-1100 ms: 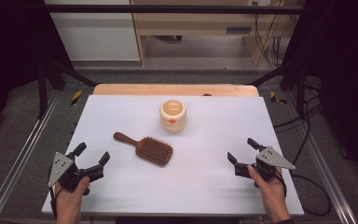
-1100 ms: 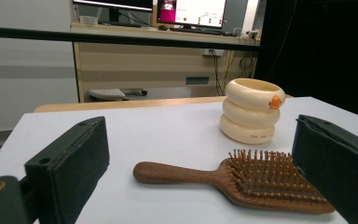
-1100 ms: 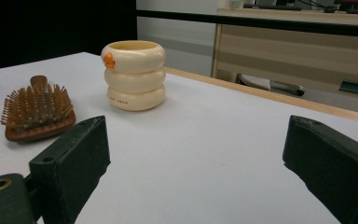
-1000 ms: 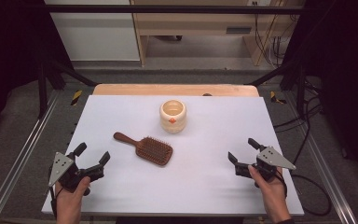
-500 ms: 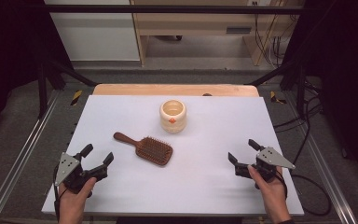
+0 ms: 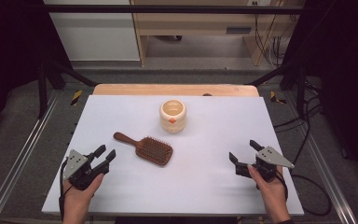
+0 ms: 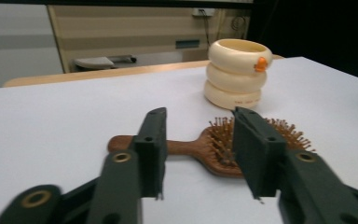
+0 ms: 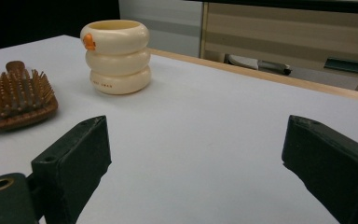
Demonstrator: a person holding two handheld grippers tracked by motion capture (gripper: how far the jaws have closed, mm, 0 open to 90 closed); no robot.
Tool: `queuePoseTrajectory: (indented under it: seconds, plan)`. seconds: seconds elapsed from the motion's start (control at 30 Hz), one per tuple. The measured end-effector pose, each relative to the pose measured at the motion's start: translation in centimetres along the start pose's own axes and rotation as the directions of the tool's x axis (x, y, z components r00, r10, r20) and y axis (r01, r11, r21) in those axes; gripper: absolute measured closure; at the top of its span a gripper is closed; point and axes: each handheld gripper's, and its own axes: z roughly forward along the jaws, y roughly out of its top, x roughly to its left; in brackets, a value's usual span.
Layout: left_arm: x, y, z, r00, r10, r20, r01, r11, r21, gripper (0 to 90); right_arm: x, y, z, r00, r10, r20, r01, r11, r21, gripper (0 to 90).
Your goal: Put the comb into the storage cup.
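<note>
Left gripper held low over the near left part of the white table, pointed toward the wooden hairbrush, its fingers partly open and just closing, with nothing between them; right gripper held at the near right, angled toward the table's middle, its fingers spread wide and empty; each gripper borne by a bare hand, the left hand and the right hand entering from the near edge.

Hairbrush lying flat, bristles up, left of centre, handle pointing to the far left, well apart from both grippers; cream ribbed cup standing upright beyond it, near but not touching.

Seen along the left gripper's fingers: brush handle and bristles framed in the gap, an orange mark on the cup's rim; seen along the right gripper's fingers: brush head end-on at far left, small lettering low on the cup.

Table edged by a wooden strip at the far side; metal rails at both sides; cables on the floor at right; pale cabinets behind.
</note>
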Motion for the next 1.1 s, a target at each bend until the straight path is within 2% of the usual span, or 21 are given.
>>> queuePoseTrajectory:
  seconds: [0.03, 0.1, 0.17, 0.47, 0.67, 0.8, 0.9, 0.93, 0.97, 1.1]
  plan:
    - [-0.1, 0.2, 0.2, 0.9999, 0.015, -0.007, -0.015, 0.9998, 0.014, 60.4, 0.0, 0.0, 0.0, 1.0000, -0.004, -0.002, 0.004, 1.0000, 0.003, 8.1]
    - [-0.2, 0.6, 1.0, 0.9995, 0.028, 0.016, -0.029, 0.9984, 0.049, 64.8, 0.1, -0.1, 0.0, 1.0000, -0.007, -0.003, 0.007, 1.0000, 0.006, 8.1]
    - [-0.2, 1.0, 1.7, 0.9991, 0.025, 0.033, -0.028, 0.9965, 0.078, 70.0, 0.0, -0.1, 0.0, 1.0000, -0.006, -0.003, 0.006, 1.0000, 0.006, 8.1]
    - [-0.9, 2.4, 4.3, 0.9942, 0.026, 0.105, -0.040, 0.9900, 0.135, 89.2, 0.2, 0.0, 0.0, 0.9999, -0.004, -0.012, 0.004, 1.0000, 0.003, 8.4]
    - [-1.2, 2.5, 5.1, 0.9941, 0.033, 0.104, -0.051, 0.9835, 0.174, 89.7, 0.1, 0.0, -0.1, 0.9999, -0.002, -0.010, 0.002, 1.0000, 0.000, 8.5]
    - [-0.6, 2.6, 6.5, 0.9950, 0.018, 0.098, -0.039, 0.9754, 0.217, 89.7, 0.1, 0.0, -0.1, 0.9999, -0.003, -0.011, 0.003, 1.0000, 0.007, 8.5]
    - [-0.2, 2.7, 8.0, 0.9952, 0.026, 0.095, -0.049, 0.9677, 0.247, 89.6, 0.3, 0.0, 0.0, 0.9999, -0.003, -0.012, 0.003, 0.9999, 0.010, 8.5]
    - [-0.2, 2.7, 8.0, 0.9952, 0.026, 0.095, -0.049, 0.9677, 0.247, 89.6, 0.3, 0.0, 0.0, 0.9999, -0.003, -0.012, 0.003, 0.9999, 0.011, 8.5]
    - [0.2, 2.7, 9.0, 0.9953, 0.022, 0.094, -0.047, 0.9624, 0.268, 89.6, 0.3, 0.0, 0.0, 0.9999, -0.005, -0.013, 0.005, 0.9999, 0.014, 8.5]
    - [1.0, 2.1, 10.9, 0.9969, 0.032, 0.072, -0.053, 0.9483, 0.313, 89.6, 0.3, -0.1, 0.0, 0.9998, -0.009, -0.017, 0.009, 0.9998, 0.015, 8.5]
